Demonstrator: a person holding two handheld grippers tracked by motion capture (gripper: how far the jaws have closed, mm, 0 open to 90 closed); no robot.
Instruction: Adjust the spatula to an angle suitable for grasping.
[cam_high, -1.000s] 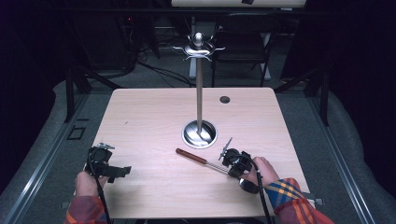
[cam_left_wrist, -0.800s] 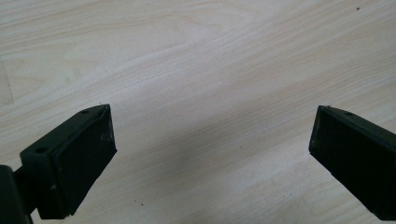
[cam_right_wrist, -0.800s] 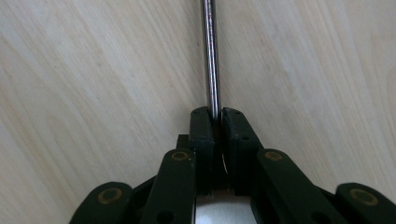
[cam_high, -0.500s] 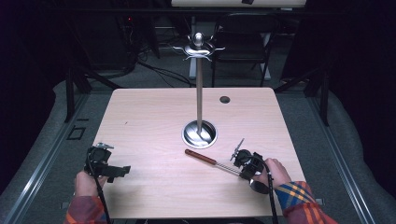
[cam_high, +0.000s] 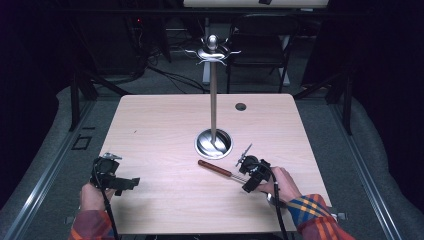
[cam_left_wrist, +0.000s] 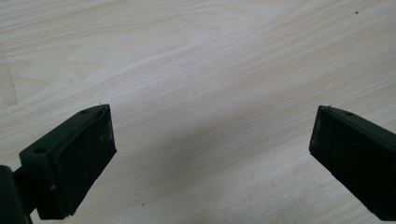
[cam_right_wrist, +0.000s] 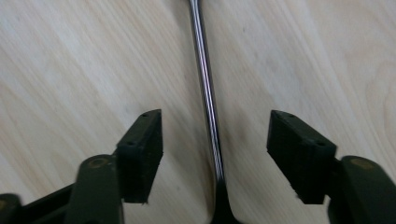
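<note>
Steel-shafted, red-handled utensil lies ungrasped at lower centre between the right gripper's spread jaws, left gripper spread, idle.

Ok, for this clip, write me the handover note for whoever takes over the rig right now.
Right gripper: open, jaws either side of the utensil's metal shaft, not clamped.
Left gripper: open, nothing between its jaws, over bare table at the near left.
Utensil, with a dark red handle, lies flat on the table just in front of the hanging stand's round base; stand hooks carry nothing.
Done: right gripper lined up.
Left: probably close, lift, hang the utensil on the stand.
</note>
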